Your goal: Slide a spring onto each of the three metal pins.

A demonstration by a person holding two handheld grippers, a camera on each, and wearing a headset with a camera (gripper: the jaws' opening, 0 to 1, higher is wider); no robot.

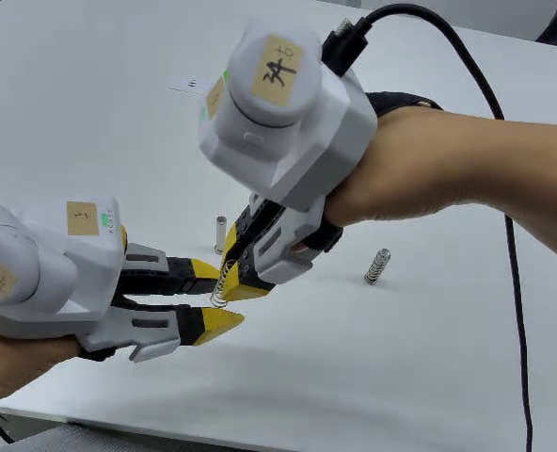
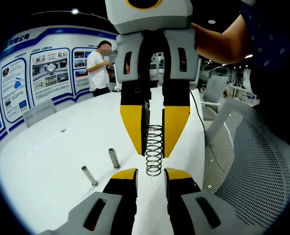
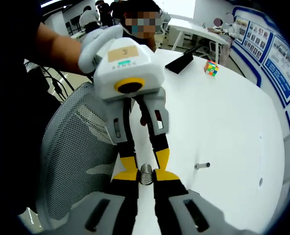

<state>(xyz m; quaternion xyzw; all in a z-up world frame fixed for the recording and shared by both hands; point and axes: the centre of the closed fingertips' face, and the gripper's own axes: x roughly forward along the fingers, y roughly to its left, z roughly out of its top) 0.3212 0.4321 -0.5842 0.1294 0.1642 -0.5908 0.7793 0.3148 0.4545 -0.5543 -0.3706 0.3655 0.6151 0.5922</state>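
Observation:
My right gripper (image 1: 233, 278) is shut on a thin wire spring (image 1: 223, 284), which hangs tilted from its yellow tips just above the white table (image 1: 90, 113). My left gripper (image 1: 224, 296) faces it from the left, open, with the spring's lower end between its yellow fingertips. The left gripper view shows the spring (image 2: 154, 149) upright in the right gripper's fingers (image 2: 132, 122). In the right gripper view the spring (image 3: 146, 175) sits at my right gripper (image 3: 146, 183). A bare metal pin (image 1: 220, 233) stands behind the grippers. A second spring (image 1: 377, 266) stands to the right.
A black cable (image 1: 516, 282) runs down the table's right side. A small paper label (image 1: 189, 87) lies at the back. A colour cube (image 3: 211, 67) and a dark flat object (image 3: 183, 62) lie far off. A mesh chair (image 3: 71, 147) stands by the table edge.

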